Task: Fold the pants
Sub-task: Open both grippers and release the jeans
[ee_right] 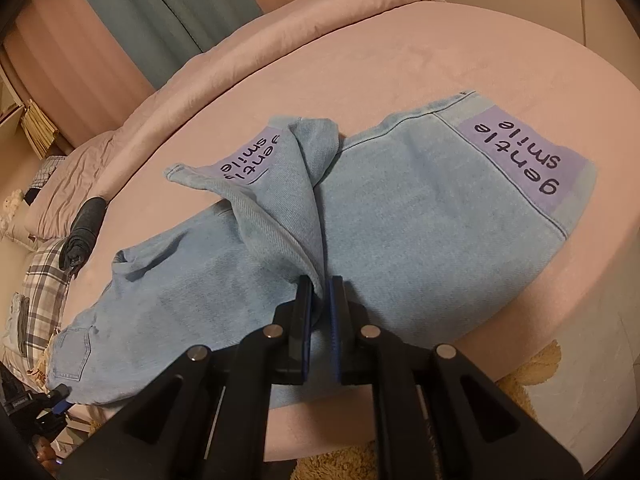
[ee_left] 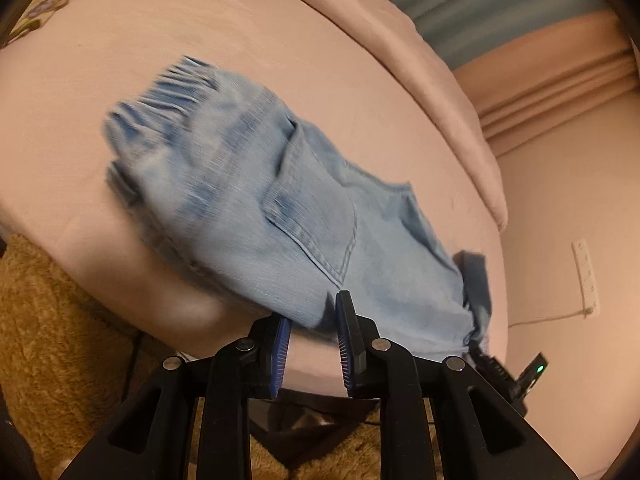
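Right wrist alone shows the right tool [ee_right: 320,294] pinching the pants [ee_right: 420,216]; left tool [ee_left: 313,322] gapes empty.

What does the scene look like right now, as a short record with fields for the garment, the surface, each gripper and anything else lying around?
garment: light blue denim pants, spread on the bed, purple "gentle smile" patches near the leg ends
surface: pink bed cover
left gripper: jaws apart, at the pants' edge near the back pocket, nothing clamped
right gripper: jaws closed on a raised fold of one pant leg
other items: dark rolled garment and plaid fabric to the side
floor: tan shaggy rug
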`<state>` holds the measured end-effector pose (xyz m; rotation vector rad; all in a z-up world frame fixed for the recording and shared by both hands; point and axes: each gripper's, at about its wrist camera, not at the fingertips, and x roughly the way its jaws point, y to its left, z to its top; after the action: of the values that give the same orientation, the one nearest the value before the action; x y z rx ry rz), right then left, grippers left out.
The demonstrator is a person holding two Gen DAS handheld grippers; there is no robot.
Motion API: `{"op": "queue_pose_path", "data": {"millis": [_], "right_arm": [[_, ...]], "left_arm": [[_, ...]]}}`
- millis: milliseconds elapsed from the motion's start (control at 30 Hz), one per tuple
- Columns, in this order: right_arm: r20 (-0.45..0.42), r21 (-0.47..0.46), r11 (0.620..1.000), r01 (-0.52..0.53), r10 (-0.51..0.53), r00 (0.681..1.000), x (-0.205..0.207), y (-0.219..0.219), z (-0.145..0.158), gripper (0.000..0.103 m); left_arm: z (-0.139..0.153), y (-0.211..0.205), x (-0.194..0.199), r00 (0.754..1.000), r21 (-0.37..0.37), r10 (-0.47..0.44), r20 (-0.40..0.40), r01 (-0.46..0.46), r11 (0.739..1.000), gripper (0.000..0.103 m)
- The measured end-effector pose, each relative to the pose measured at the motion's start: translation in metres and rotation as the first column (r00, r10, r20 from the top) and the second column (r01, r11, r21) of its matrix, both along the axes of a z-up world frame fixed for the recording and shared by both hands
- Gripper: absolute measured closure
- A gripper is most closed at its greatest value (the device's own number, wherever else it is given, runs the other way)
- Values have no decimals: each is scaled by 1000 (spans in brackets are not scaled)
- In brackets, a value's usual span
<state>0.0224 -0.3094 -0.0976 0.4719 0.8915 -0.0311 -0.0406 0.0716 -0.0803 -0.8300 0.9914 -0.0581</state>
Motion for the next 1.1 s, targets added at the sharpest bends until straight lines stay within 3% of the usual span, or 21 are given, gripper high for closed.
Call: {"op": "queue_pose_path", "data": {"millis": [233, 333, 500, 600, 700, 800, 967, 1100], "right_arm": [[-4, -15, 1000, 2, -2, 1000, 2, 4, 1, 92], [-6, -26, 1000, 2, -2, 1000, 2, 5, 1, 92], [-13, -36, 999, 5, -6, 1000, 1, 6, 3, 92], [-24, -62, 998, 14, -16, 1000, 1, 7, 6, 84], [-23, -99, 995, 32, -35, 999, -2, 7, 11, 71], [-16, -131, 990, 51, -53, 998, -5, 6, 18, 64], [-1, -190, 979, 72, -73, 997, -11, 3, 28, 54], [7, -193, 976, 101, -101, 995, -13, -3, 32, 45]], "left_arm": [[14, 21, -13, 996, 15, 89, 30, -89, 996, 73], [21, 24, -17, 992, 30, 109, 61, -111, 993, 60], [29, 19, -12, 994, 57, 93, 59, -96, 994, 60], [40, 17, -10, 992, 113, 95, 89, -104, 988, 59], [54, 13, -2, 984, 196, 120, 132, -145, 970, 43], [64, 8, 4, 984, 231, 105, 148, -137, 963, 40], [82, 7, 4, 958, 249, 126, 257, -192, 949, 33], [78, -8, 24, 957, 207, 16, 289, -79, 975, 33]]}}
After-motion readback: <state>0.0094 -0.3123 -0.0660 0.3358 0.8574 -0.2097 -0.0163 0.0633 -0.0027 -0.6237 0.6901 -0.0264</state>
